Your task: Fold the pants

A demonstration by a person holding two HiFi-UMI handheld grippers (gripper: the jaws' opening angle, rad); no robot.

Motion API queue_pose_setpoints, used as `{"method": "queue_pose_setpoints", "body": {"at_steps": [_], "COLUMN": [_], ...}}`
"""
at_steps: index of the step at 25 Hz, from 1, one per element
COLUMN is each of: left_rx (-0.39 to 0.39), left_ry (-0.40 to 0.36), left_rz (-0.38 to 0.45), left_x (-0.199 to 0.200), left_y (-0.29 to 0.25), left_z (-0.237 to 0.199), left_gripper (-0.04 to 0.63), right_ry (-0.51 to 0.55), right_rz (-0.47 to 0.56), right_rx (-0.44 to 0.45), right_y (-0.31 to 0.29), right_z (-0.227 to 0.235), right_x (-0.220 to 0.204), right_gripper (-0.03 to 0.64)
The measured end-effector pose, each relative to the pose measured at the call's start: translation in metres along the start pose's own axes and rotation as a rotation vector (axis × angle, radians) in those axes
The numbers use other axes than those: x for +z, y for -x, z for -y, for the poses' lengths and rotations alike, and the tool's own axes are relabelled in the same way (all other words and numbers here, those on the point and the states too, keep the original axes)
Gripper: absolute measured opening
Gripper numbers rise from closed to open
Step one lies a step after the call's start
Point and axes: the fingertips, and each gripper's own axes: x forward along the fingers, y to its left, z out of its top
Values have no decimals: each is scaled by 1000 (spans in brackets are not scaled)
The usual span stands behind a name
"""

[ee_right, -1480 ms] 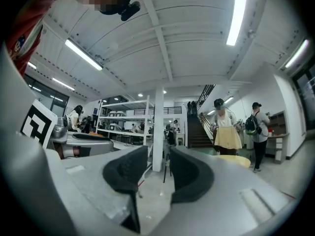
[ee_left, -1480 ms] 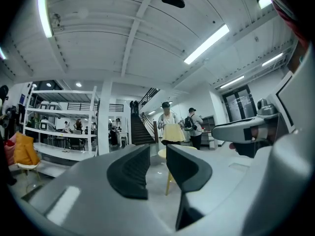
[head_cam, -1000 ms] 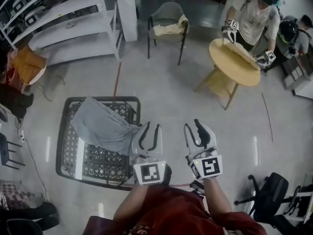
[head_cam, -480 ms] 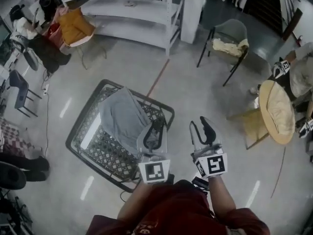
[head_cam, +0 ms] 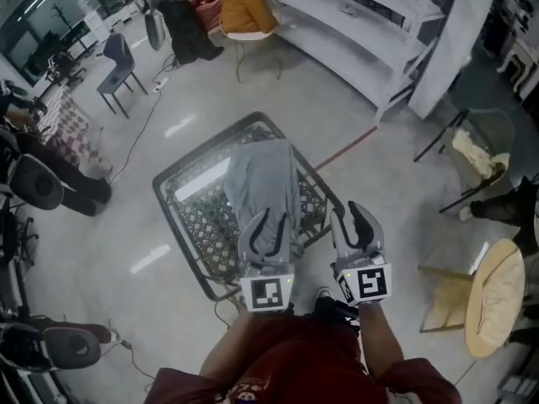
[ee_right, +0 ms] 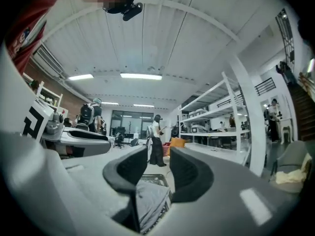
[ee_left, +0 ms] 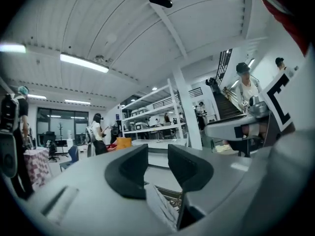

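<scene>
Head view showed the left tongs [head_cam: 269, 219] and right tongs [head_cam: 358, 217] open and empty by the pants [head_cam: 261, 171], not grabbed yet.

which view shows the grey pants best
The head view: the grey pants lie in full across the wire rack. Each gripper view catches only a low sliver of them beyond its jaws.

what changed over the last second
The person turned, so the mesh table with the grey pants swung from the view's left to straight ahead of the left gripper and right gripper. Nothing taken or let go: both stay empty, fingers apart; pants still lie untouched.
</scene>
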Motion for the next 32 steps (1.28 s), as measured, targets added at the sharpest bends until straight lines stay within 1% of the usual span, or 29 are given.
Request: {"method": "queue_pose_setpoints", "body": {"at_steps": [4, 7, 9, 11, 14, 18, 22, 23, 25, 27, 30, 32], "left_rx": [162, 262, 306, 335, 343, 307, 227, 201, 143, 80, -37, -109], "left_ry": [-7, 4, 4, -1, 1, -13, -26, -39, -74, -120, -184, -227], "left_rz": [-23, -70, -94, -110, -162, -256, -420, -459, -529, -601, -733, -803], "left_x": [6, -1, -8, -15, -32, -62, -117, -131, -155, -181, -227, -256], "left_y": [20, 40, 49, 57, 70, 86, 96, 97, 98, 100, 104, 105], "left_z": [3, 17, 25, 32, 43, 53, 62, 64, 67, 69, 76, 77], "left_gripper": [135, 137, 140, 148, 163, 180, 228, 240, 266, 291, 334, 354], "right_ry": [-16, -15, -10, -7, -6, 17, 87, 113, 186, 275, 422, 512], "right_rz": [18, 27, 29, 18, -28, -109, -193, -225, -300, -379, -510, -584], "right_rx": [152, 247, 294, 337, 402, 484, 589, 624, 701, 776, 880, 940], "right_y": [-1, 9, 12, 16, 23, 24, 19, 18, 18, 20, 28, 31], "right_z": [0, 2, 4, 2, -5, -21, -48, -56, -72, -88, -106, -118], "right_x": [2, -8, -16, -25, -45, -74, -107, -119, -142, -169, -217, -249], "right_gripper": [132, 132, 132, 132, 132, 132, 133, 148, 199, 228, 265, 284]}}
